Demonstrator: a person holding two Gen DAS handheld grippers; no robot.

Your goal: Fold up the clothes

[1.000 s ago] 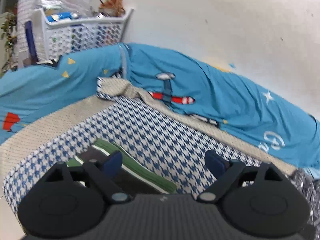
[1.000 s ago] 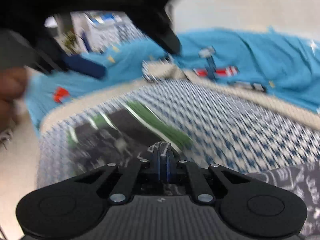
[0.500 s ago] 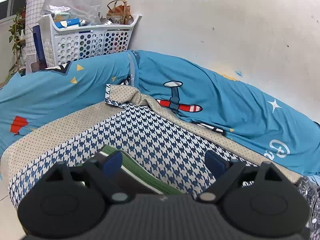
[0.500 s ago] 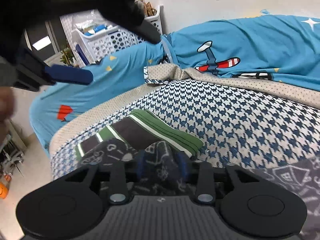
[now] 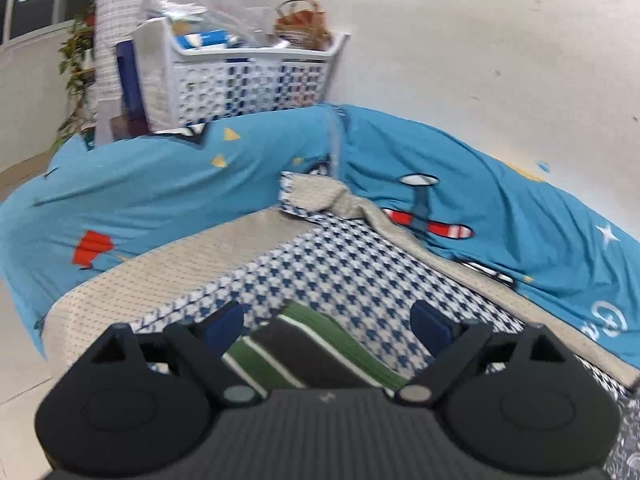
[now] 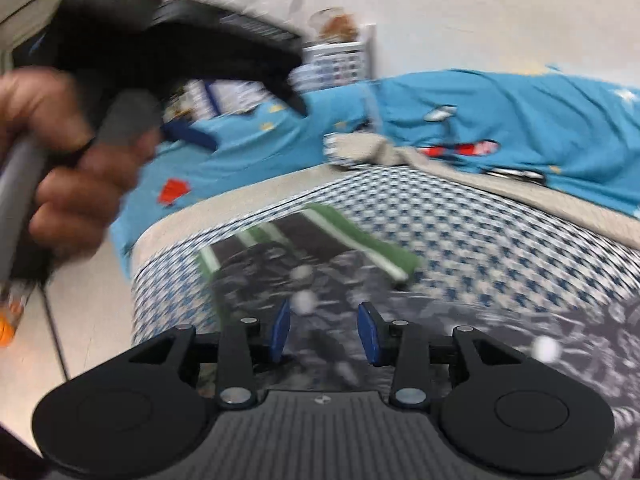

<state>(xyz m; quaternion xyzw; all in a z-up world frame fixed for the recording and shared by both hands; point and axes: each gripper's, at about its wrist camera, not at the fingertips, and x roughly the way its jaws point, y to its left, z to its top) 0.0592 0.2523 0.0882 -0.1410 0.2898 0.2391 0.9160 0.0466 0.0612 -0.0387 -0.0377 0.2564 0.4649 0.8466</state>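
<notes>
While the right gripper (image 6: 324, 330) hangs low over the dark patterned garment (image 6: 500, 320), its blue pads (image 6: 280, 330) stand a moderate way apart after the jaws opened within the last second; the dark cloth lies below and between them, released, with neither pad pressing on it. That garment spreads toward the right edge of the right wrist view, blurred by motion. Just beyond it lies a folded piece in green, dark and white stripes (image 6: 360, 240), and the dark garment overlaps its near end.

Seen from the left wrist camera, the left gripper (image 5: 330, 322) has its jaws spread wide, nothing clasped, with the striped piece (image 5: 304, 348) lying flat beneath the gap. A hand (image 6: 60, 160) grips the grey handle of that left tool at the upper left of the right wrist view, above the near corner of the surface.

Both garments rest on a blue-and-white houndstooth cloth (image 5: 340, 268), bordered by a beige dotted cover (image 5: 180, 264) whose far corner is turned over. Behind and around it drapes a bright blue sheet (image 5: 520, 220) printed with a red-and-white aeroplane, triangles and a star. Farther back, at the upper left, a white perforated basket (image 5: 240, 80) holds bags and packets against the pale wall (image 5: 480, 40), with a leafy plant (image 5: 76, 76) beside it
</notes>
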